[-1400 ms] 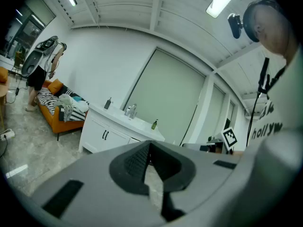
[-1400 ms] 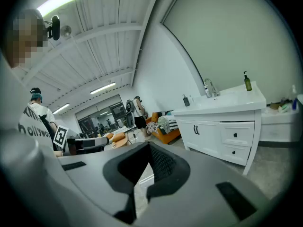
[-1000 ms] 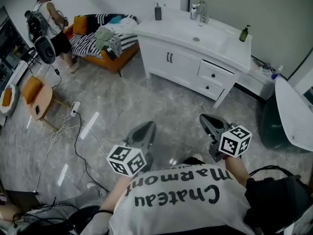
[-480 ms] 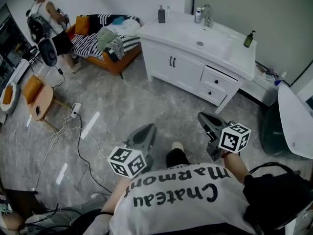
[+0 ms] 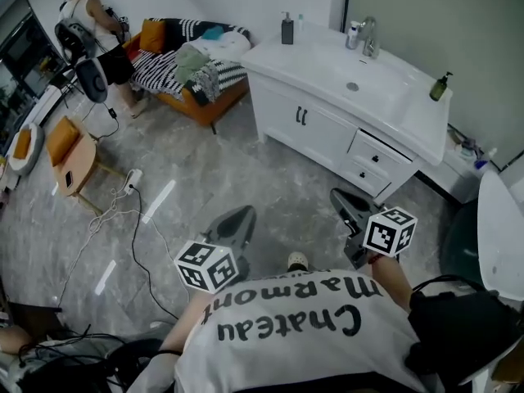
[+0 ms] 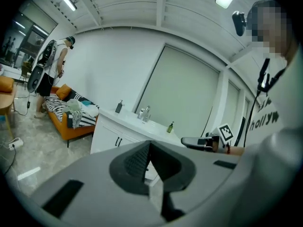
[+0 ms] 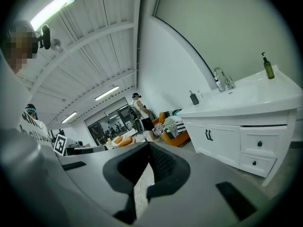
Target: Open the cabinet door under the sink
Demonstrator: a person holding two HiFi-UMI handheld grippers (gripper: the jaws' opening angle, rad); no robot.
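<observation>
The white sink cabinet [image 5: 278, 97] stands across the grey floor, with two doors and a pair of dark handles [image 5: 301, 117] below the basin [image 5: 352, 84]. Both doors look closed. My left gripper [image 5: 237, 219] is shut and empty, held out in front of my chest well short of the cabinet. My right gripper [image 5: 342, 199] is shut and empty too, at about the same distance, facing the drawers [image 5: 372, 158]. The left gripper view shows the doors [image 6: 113, 138] beyond my closed jaws. In the right gripper view the door handles [image 7: 208, 135] lie ahead to the right.
An orange sofa [image 5: 192, 97] with striped bedding stands left of the cabinet. A person [image 5: 94, 23] stands at the far left by a fan. Cables and a power strip [image 5: 127, 182] lie on the floor beside a small wooden table [image 5: 70, 158]. Bottles [image 5: 286, 29] and a tap [image 5: 368, 35] sit on the counter.
Both grippers have moved forward with me towards the cabinet, which now looks nearer and lower in the head view. Their jaws stayed shut.
</observation>
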